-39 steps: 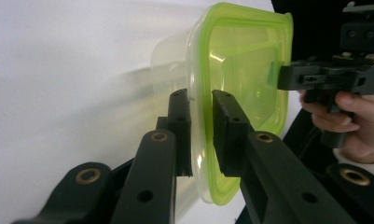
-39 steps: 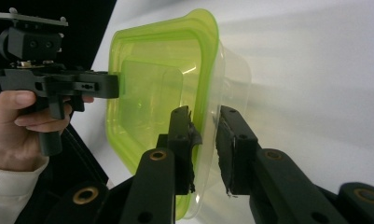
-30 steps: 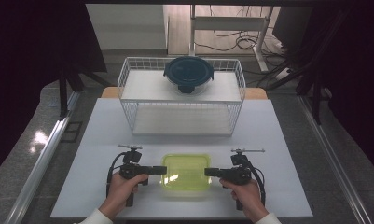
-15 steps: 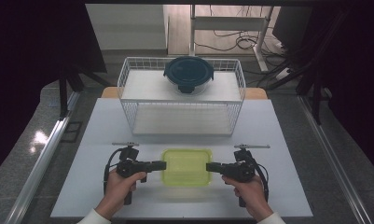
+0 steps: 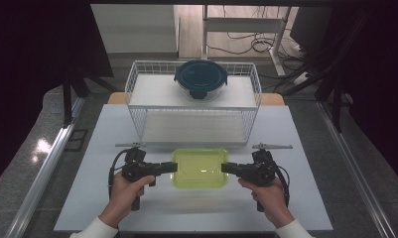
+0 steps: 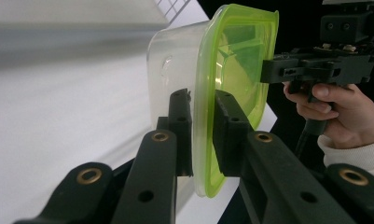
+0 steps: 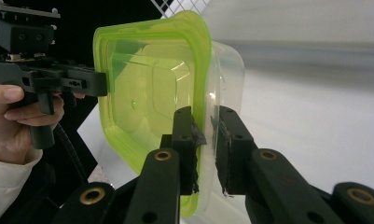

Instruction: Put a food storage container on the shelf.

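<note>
- A clear container (image 5: 200, 168) with a yellow-green lid (image 6: 231, 60) sits at the near middle of the white table (image 5: 305, 198), just in front of a white wire basket (image 5: 137, 89).
- The left tongs (image 5: 170, 167) reach in from the left; in the left gripper view the two black jaws are closed on the container's left rim, one on the lid side and one on the clear wall.
- The right tongs (image 5: 227, 168) reach in from the right; in the right gripper view the jaws pinch the right rim the same way.
- A hand holds each tool: the left hand (image 5: 124, 191) and the right hand (image 5: 268, 196), both in white sleeves.
- A round container with a dark blue lid (image 5: 201, 79) rests on top of the basket, toward the far side of the table.
</note>
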